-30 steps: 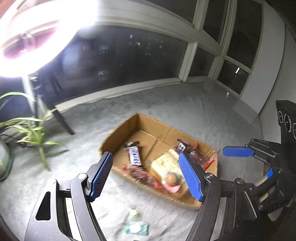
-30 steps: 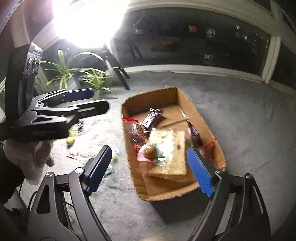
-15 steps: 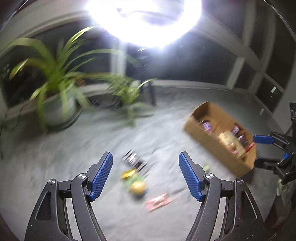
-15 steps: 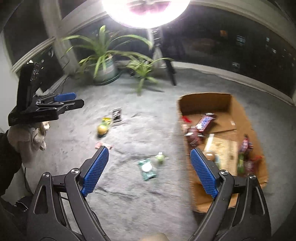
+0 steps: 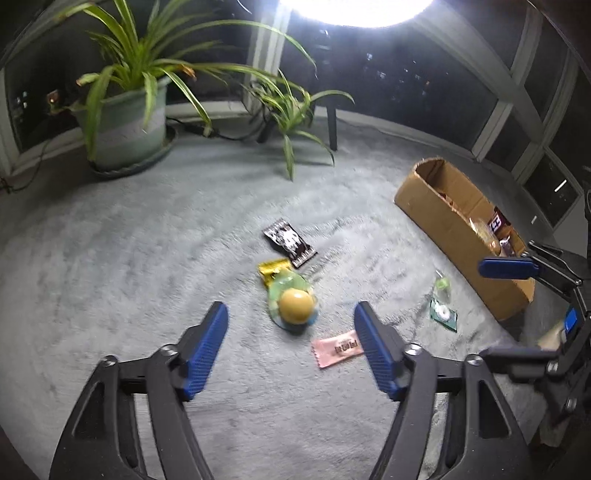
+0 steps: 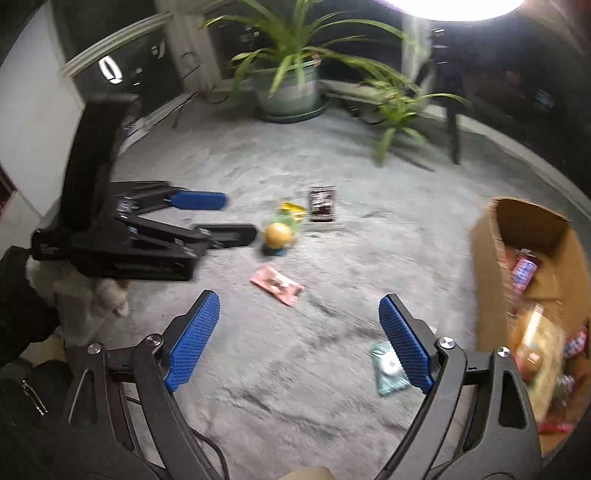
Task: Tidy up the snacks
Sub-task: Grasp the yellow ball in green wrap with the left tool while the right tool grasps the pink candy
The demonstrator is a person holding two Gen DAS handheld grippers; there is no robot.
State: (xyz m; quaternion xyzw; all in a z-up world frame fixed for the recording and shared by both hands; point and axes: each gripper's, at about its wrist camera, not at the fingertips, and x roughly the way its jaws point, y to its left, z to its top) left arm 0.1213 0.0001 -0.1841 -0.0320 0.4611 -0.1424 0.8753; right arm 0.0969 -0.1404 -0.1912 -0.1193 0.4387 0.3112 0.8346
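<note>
Lowest in the left wrist view, the left tool points down at grey carpet; its blue pads stand apart with nothing between them and are closing. Just beyond its right pad lies a pink sachet with dark lettering too blurred to read. Centre frame sits a clear snack pack holding a round yellow-brown ball, touching a yellow wrapper behind it. Next back is a black packet with white print, unreadable. At right, a small green pouch and a clear-wrapped green sweet lie near the cardboard box, which holds more snacks; one dark wrapper inside shows white lettering I cannot make out.

In the right wrist view, the right tool hangs over bare carpet, pads wide, empty, narrowing. The green pouch is partly hidden behind its right pad. A pale gloved hand at left grips the other tool.

Farthest, a potted spider plant stands upper left before dark windows, under a glaring lamp.
</note>
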